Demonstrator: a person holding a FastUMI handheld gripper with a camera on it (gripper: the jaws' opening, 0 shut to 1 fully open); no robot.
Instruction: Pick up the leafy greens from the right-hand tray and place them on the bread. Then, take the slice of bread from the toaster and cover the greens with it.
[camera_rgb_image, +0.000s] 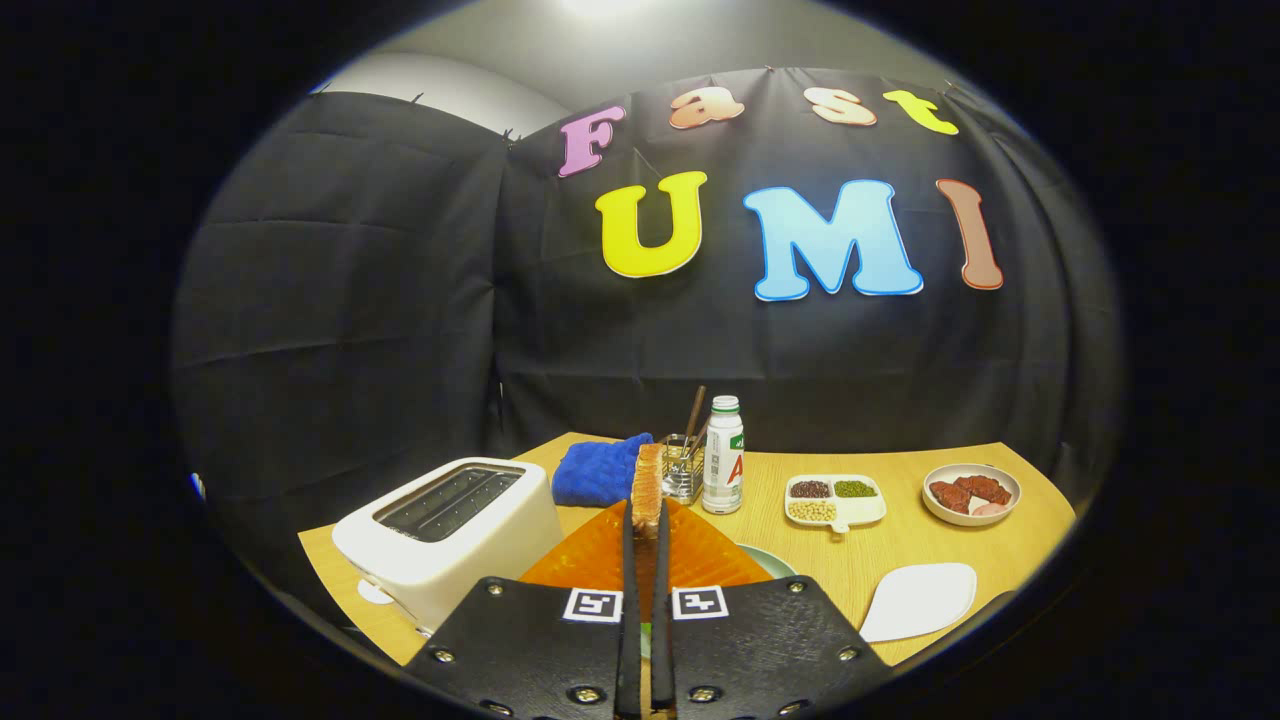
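Crusty bread slice edge-on in hand-held gripper pinch

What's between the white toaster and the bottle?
In the gripper view, a blue cloth and the bread slice pinched in the gripper lie between toaster and bottle.

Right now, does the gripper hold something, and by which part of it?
Yes. The gripper is shut on the slice of bread, standing on edge; both fingers press its flat faces at the lower part.
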